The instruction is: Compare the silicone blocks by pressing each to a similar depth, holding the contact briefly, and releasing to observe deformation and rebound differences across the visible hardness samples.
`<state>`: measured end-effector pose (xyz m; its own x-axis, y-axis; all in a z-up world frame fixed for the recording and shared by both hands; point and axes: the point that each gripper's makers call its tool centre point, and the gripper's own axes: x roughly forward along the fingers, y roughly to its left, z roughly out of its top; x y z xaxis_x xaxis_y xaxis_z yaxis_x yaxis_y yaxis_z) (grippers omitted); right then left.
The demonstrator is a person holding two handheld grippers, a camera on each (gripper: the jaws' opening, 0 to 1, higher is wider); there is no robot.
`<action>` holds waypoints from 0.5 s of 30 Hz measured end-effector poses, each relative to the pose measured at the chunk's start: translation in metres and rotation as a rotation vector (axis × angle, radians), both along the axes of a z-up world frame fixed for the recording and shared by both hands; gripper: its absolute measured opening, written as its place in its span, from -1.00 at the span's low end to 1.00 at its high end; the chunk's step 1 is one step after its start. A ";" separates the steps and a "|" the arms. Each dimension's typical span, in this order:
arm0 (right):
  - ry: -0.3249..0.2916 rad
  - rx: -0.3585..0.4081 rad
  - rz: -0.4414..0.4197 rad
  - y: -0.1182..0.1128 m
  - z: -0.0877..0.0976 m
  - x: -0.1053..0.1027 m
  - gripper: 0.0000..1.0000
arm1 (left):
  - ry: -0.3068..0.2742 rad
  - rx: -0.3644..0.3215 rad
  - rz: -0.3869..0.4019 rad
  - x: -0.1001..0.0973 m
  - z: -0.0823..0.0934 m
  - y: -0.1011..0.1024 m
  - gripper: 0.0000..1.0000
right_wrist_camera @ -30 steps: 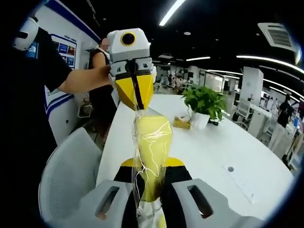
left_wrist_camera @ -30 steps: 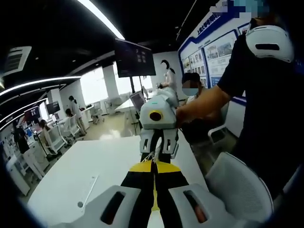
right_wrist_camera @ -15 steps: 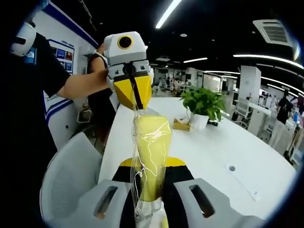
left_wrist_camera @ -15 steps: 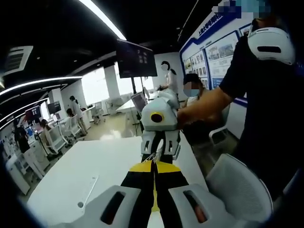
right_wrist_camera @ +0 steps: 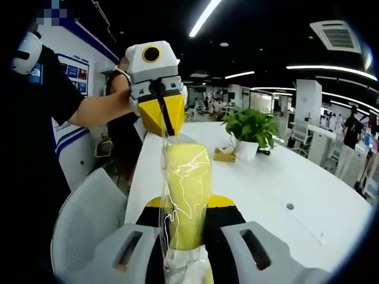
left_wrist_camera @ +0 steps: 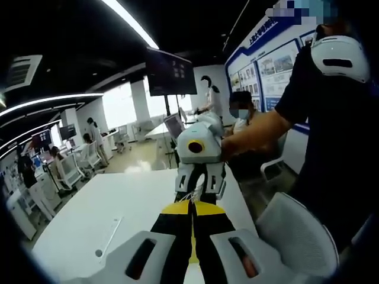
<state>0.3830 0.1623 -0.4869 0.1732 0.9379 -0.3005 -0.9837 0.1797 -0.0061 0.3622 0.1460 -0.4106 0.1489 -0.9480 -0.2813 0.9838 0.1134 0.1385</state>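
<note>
A yellow silicone block (right_wrist_camera: 185,183) inside a clear plastic bag hangs in the air above the white table (right_wrist_camera: 284,177). My right gripper (right_wrist_camera: 188,204) is shut on the lower part of the bagged block, which stands up between its yellow-tipped jaws. My left gripper (right_wrist_camera: 165,131) faces it from above, pinching the bag's top edge. In the left gripper view, my left gripper (left_wrist_camera: 192,205) is shut on the thin crinkled plastic (left_wrist_camera: 190,194). The right gripper (left_wrist_camera: 199,187) faces it just beyond, held by a person's hand.
A potted plant (right_wrist_camera: 251,127) and a small tan box (right_wrist_camera: 225,155) stand on the table. A white chair (right_wrist_camera: 89,219) sits at the table's near side, beside the person in a dark sleeve (left_wrist_camera: 331,118). A round hole (right_wrist_camera: 289,206) marks the tabletop.
Both grippers keep their hold on the bagged block. The views have drifted slightly, and the left gripper sits a little higher and further left in the right gripper view.
</note>
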 end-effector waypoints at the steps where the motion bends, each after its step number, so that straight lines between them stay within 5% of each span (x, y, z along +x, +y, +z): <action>1: 0.005 0.001 0.001 0.000 0.000 0.000 -0.72 | 0.000 0.000 -0.001 0.000 0.000 0.000 -1.00; 8: 0.050 -0.008 -0.006 0.002 -0.007 -0.002 -0.59 | 0.017 0.007 -0.006 -0.003 -0.005 0.000 -1.00; 15: 0.064 0.034 -0.021 0.005 -0.006 -0.003 -0.16 | 0.023 -0.004 0.006 -0.001 -0.005 0.002 -1.00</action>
